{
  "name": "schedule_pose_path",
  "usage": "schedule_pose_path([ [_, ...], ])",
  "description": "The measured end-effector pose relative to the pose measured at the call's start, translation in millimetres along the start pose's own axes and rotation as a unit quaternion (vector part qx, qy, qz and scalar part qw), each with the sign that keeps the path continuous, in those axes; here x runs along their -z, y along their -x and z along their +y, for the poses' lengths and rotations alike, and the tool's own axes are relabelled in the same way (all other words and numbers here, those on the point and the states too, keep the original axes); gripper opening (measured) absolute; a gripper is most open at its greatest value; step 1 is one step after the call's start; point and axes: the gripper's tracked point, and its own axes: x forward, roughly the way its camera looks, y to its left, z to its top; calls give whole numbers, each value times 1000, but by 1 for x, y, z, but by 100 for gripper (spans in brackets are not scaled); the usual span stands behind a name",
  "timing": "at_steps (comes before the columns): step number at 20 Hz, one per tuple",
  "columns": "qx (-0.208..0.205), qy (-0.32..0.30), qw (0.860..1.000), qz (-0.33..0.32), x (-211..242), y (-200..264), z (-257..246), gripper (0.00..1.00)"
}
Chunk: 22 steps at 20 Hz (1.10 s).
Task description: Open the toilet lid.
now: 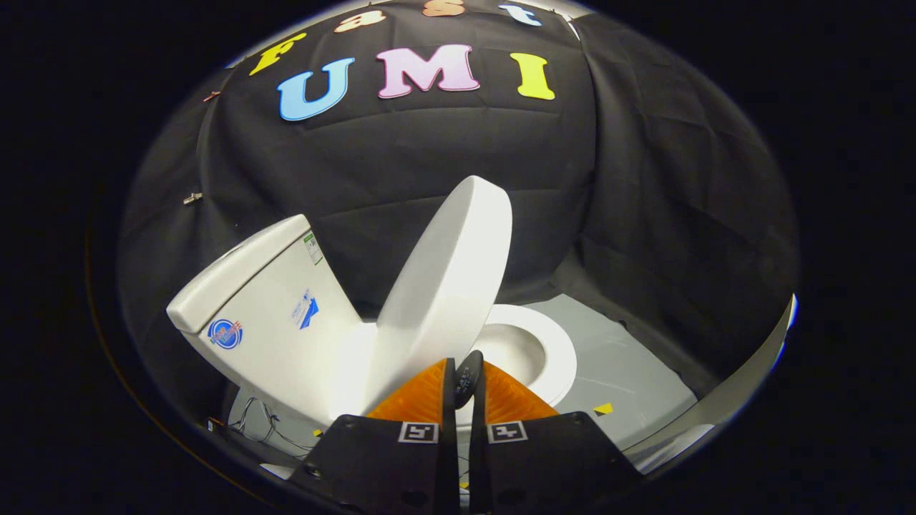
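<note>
Standing half-raised, toilet lid [447, 286] just beyond clenched, empty tool [464, 383]; unsupported, liable to drop back onto seat [551, 354].

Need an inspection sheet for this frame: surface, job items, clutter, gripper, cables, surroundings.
Surface: pale floor panel under the toilet, with a small yellow marker on it.
Job's things: toilet lid raised, tilted, not against the tank; seat down, bowl exposed.
Clutter: nothing seen.
Gripper: gripper fingers nearly together, tips just below the lid's lower edge; contact cannot be told.
Cables: loose wires on the floor by the toilet base.
Surroundings: black cloth wall behind and beside.
</note>
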Motion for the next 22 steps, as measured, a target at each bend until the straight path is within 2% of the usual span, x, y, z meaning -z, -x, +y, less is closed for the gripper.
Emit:
schedule_pose_path([
  [11, -74, 66, 994, -52, -27, 35, 121, 10],
  [22, -122, 107, 984, -76, -23, 46, 196, 10],
])
